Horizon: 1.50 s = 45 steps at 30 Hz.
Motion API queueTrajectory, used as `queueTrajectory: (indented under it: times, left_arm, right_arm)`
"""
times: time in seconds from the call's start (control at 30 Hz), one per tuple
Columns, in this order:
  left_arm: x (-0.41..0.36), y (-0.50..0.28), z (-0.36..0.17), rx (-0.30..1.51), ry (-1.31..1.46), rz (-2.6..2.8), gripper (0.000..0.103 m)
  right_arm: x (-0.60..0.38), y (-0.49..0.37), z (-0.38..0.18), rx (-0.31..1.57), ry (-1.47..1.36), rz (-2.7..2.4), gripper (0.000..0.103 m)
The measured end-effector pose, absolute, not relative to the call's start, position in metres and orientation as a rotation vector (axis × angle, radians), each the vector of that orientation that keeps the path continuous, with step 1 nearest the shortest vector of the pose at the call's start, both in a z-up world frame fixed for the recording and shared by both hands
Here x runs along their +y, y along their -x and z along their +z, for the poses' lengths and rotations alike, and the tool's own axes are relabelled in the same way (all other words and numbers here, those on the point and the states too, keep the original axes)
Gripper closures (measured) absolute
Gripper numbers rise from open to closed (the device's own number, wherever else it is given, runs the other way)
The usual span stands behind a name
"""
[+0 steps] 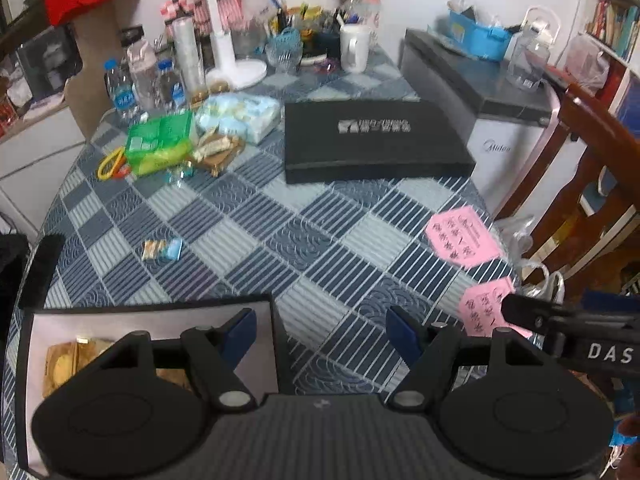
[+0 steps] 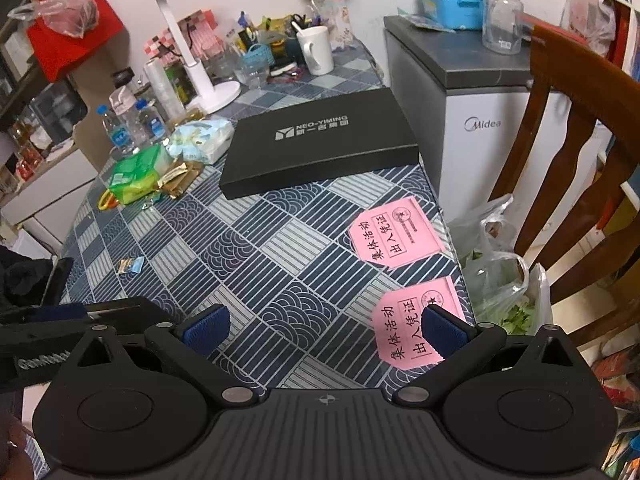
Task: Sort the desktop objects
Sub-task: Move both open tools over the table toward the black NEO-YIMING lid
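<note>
Two pink slips lie at the desk (image 2: 280, 240) edge on my right: the nearer pink slip (image 2: 404, 328) sits just under my right gripper (image 2: 324, 330), jaws wide and empty; my left gripper (image 1: 322, 330), also wide, hangs farther off, so right is closer

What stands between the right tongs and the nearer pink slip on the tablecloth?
Nothing visible. The right tongs are open above bare tablecloth, and the nearer pink slip lies flat just ahead, partly behind one pad. The second slip lies further off.
</note>
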State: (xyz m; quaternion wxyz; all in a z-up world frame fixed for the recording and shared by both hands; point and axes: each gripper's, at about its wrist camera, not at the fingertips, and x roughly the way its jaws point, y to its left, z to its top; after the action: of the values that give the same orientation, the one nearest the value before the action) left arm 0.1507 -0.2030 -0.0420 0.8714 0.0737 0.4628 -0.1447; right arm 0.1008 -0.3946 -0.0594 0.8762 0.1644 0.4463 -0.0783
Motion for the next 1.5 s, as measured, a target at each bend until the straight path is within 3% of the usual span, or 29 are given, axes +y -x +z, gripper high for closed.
queueTrajectory:
  times: [0.23,0.63,1.5]
  left_arm:
    - [-0.187,-0.164,-0.039,0.986,0.051,-0.387,0.018]
    - [-0.187,-0.186,-0.045,0.925,0.102,-0.288,0.018]
    - [-0.23,-0.291,-0.083,1.012,-0.027,-0.302,0.017]
  right_arm:
    - [-0.4,-0.097,-0.054,0.912,-0.345,-0.151,0.0]
    - [-0.415,-0.105,-0.049,0.873,-0.338,-0.13,0.0]
    - [-0.467,-0.211,-0.069,0.923,-0.36,-0.021,0.0]
